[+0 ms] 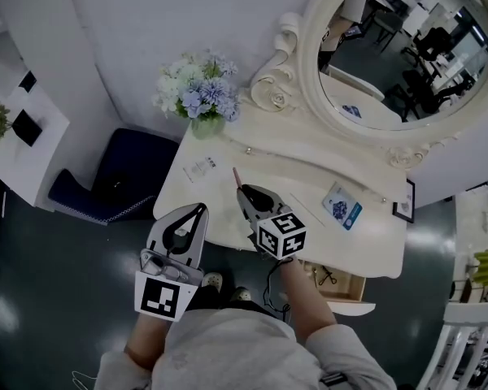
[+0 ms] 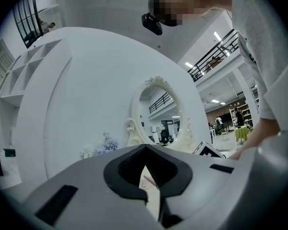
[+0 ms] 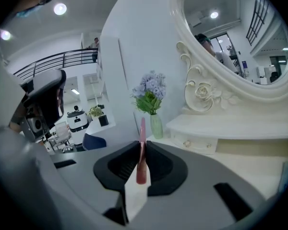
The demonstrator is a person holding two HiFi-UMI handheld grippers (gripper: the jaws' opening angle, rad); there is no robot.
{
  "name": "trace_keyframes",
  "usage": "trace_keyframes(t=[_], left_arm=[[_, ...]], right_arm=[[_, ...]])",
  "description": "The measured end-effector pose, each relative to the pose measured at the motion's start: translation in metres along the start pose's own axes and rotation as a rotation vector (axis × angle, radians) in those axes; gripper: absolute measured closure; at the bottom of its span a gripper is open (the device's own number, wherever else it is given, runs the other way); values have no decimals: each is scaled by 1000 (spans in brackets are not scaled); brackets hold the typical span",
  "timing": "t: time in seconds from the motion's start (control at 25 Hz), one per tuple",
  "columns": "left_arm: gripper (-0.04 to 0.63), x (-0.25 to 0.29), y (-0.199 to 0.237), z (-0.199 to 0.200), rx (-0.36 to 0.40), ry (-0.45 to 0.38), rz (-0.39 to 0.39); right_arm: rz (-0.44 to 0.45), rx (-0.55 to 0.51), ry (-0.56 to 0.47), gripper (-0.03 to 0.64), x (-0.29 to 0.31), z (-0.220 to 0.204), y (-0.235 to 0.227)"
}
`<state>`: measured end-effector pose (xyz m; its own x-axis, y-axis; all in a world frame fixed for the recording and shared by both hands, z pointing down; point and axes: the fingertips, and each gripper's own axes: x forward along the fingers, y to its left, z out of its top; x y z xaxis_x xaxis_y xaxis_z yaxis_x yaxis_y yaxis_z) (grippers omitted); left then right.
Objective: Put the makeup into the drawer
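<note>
From the head view: a person stands at a white dressing-table worktop [image 1: 293, 173] under an oval mirror [image 1: 390, 47], a hand-held gripper in each hand. The right hand-held gripper [image 1: 242, 190] is raised over the front of the worktop with a slim pink makeup stick [image 1: 236, 176] clamped between its jaws, the stick's tip pointing toward the mirror. The left hand-held gripper [image 1: 200, 209] sits at the worktop's front edge, its jaws drawn to a point. A drawer [image 1: 342, 284] stands pulled open at the front right; small dark items lie in it, too small to identify. A blue and white packet [image 1: 342, 205] lies on the worktop to the right, and a vase of pale blue flowers [image 1: 202, 96] stands at the back left corner.

From the left gripper view: the left jaws meet at their tips with nothing held between them. Beyond them are the mirror and the flowers.

From the right gripper view: the two black pads press on the pink stick, which stands upright between them, its upper end clear of the jaw tips. The vase of flowers is directly behind it, the mirror frame to the right.
</note>
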<state>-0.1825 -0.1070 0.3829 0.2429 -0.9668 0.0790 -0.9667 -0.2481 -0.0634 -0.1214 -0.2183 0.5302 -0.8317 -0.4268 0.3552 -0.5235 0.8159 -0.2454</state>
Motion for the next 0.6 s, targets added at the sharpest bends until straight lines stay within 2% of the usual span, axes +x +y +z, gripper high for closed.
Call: trace_keyframes(t=[0.2, 0.6], left_arm=[[581, 1, -15, 4, 8, -14, -21], [583, 2, -51, 13, 13, -36, -73]], right_arm=[[-27, 43, -96, 565, -33, 15, 1], [-154, 18, -184, 565, -109, 22, -18]])
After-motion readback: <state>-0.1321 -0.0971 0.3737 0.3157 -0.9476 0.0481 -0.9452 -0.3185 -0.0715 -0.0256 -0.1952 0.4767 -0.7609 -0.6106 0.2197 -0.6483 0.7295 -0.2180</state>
